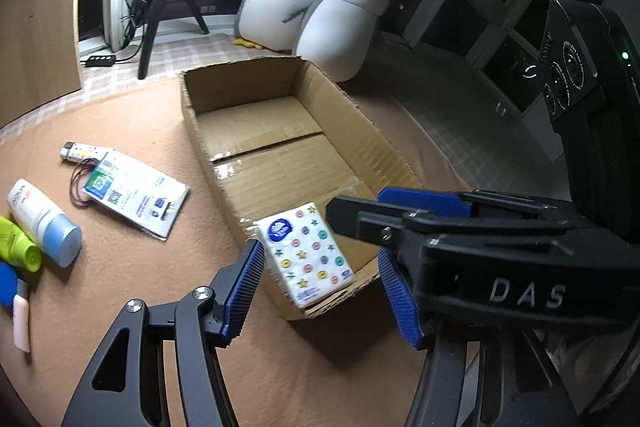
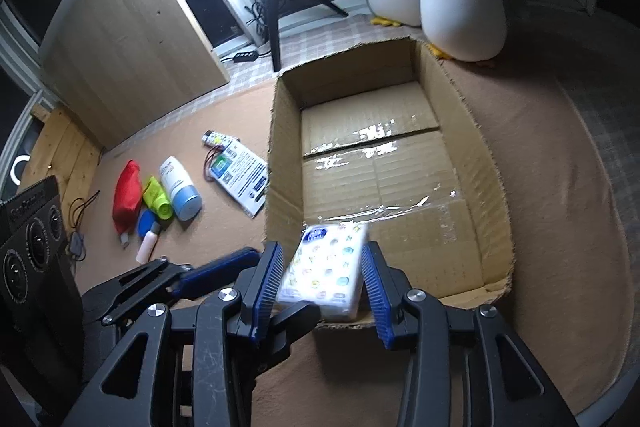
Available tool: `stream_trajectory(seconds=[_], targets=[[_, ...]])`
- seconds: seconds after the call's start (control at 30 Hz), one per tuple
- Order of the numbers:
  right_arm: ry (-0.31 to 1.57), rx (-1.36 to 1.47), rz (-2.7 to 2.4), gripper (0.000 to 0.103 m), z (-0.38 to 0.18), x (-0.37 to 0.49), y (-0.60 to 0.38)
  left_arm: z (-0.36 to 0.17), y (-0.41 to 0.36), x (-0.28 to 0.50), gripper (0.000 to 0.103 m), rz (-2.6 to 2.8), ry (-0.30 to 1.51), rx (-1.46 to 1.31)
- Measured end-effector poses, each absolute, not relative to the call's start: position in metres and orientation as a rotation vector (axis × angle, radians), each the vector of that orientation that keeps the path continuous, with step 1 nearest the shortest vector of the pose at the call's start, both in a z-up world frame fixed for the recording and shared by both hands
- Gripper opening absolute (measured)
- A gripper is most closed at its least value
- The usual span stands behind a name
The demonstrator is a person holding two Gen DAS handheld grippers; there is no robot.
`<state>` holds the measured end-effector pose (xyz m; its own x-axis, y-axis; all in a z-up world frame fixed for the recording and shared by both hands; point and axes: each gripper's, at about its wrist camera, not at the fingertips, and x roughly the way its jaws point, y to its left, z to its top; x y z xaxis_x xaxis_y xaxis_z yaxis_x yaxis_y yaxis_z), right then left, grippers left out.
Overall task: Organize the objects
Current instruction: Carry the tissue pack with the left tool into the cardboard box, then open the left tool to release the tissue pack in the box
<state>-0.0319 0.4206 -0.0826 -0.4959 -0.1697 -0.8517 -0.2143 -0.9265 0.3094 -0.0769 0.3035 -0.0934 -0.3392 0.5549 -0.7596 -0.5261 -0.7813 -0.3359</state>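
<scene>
While angled down, both tools (image 1: 320, 291) (image 2: 326, 291) gape.

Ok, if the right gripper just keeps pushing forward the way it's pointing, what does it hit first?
Probably the tissue pack, sitting blurred between the right gripper pads at the cardboard box's near wall. Behind it is the bare box floor; depth is hard to judge.

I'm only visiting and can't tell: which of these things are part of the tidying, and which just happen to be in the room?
Part of the job:
open brown cardboard box
white patterned tissue pack
white tube with blue cap
lime-green bottle
red pouch
white printed card packet

Just lying about:
two grey-and-white plush penguins
black tripod
</scene>
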Motion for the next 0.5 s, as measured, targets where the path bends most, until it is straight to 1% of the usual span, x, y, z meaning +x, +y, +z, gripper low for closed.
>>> stream_trajectory(seconds=[0.27,0.5], targets=[[0.595,-1.535,2.650,0.044,-0.077,-0.035,0.410,-0.091,0.256,-0.073,0.063,2.183,-0.090,-1.262],[0.581,-1.577,2.713,0.044,-0.072,-0.051,0.375,-0.092,0.184,-0.060,0.064,2.272,-0.157,-1.312]])
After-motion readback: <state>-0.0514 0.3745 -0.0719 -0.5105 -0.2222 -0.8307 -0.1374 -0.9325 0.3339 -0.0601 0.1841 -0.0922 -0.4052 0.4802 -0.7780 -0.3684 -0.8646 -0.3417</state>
